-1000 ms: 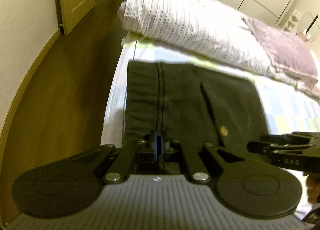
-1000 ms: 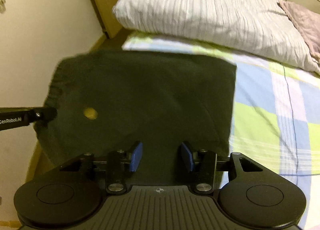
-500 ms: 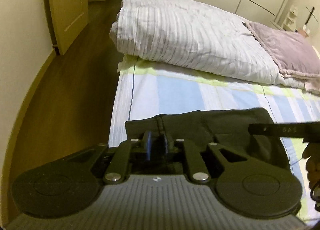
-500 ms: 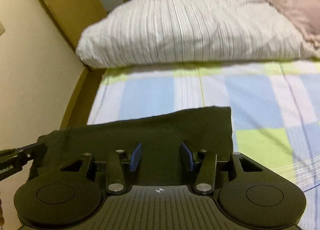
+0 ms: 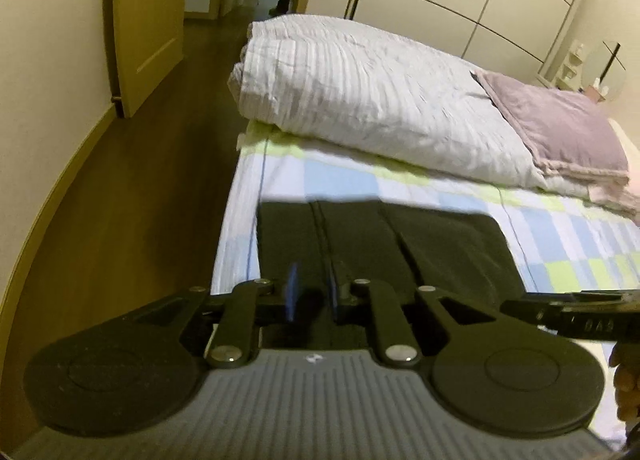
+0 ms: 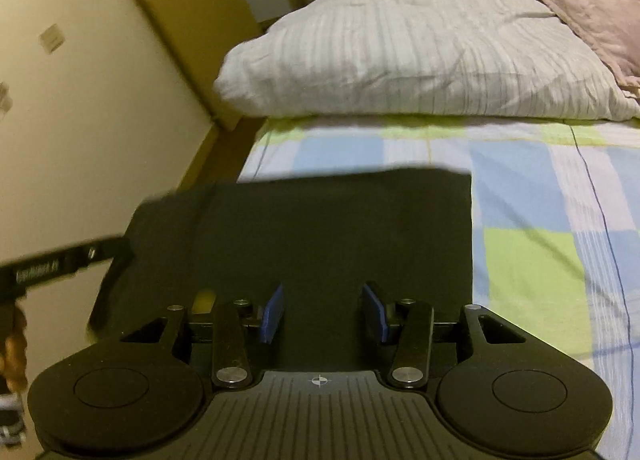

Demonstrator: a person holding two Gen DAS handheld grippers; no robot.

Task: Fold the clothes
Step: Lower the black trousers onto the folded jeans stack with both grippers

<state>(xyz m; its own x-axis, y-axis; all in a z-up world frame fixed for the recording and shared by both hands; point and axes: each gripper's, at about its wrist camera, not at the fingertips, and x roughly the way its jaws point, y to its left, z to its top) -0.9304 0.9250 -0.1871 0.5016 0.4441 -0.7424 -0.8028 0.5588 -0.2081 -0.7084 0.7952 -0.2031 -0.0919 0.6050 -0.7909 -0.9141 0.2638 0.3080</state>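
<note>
A: Start nearest. What is the left claw (image 5: pixel 312 292) doing?

B: Its blue pads (image 5: pixel 292 288) stand a narrow gap apart, pointed down over the dark garment (image 5: pixel 440 252). The garment's seam runs up toward 12 o'clock just beside the right pad. The cloth fills the gap between the pads, but I see no pad pressing it.

A: And the right claw (image 6: pixel 322 310)?

B: Spread about halfway, blue pads (image 6: pixel 273 312) well apart, dark cloth (image 6: pixel 320 232) showing in the gap and neither pad touching it. In the left view it enters at 3 o'clock as a black bar (image 5: pixel 568 314), with fingers of a hand (image 5: pixel 626 384) under it. In the right view the left claw (image 6: pixel 60 262) comes in at 9 o'clock at the garment's edge.

A: Where does the garment lie?

B: Flat on the bed (image 6: pixel 540 196), folded to a rough rectangle near the bed's left edge, on the checked blue, green and white sheet. Its far edge is straight; its left part overhangs the bed's side in the right view.

A: Beyond that?

B: At 12 o'clock, a folded white striped duvet (image 5: pixel 360 100) lies across the bed, apart from the garment, with a band of sheet between. At 2 o'clock a mauve blanket (image 5: pixel 560 132) rests on the duvet's end. At 10 o'clock there is wooden floor (image 5: pixel 132 196) and an open door (image 5: pixel 140 20).
</note>
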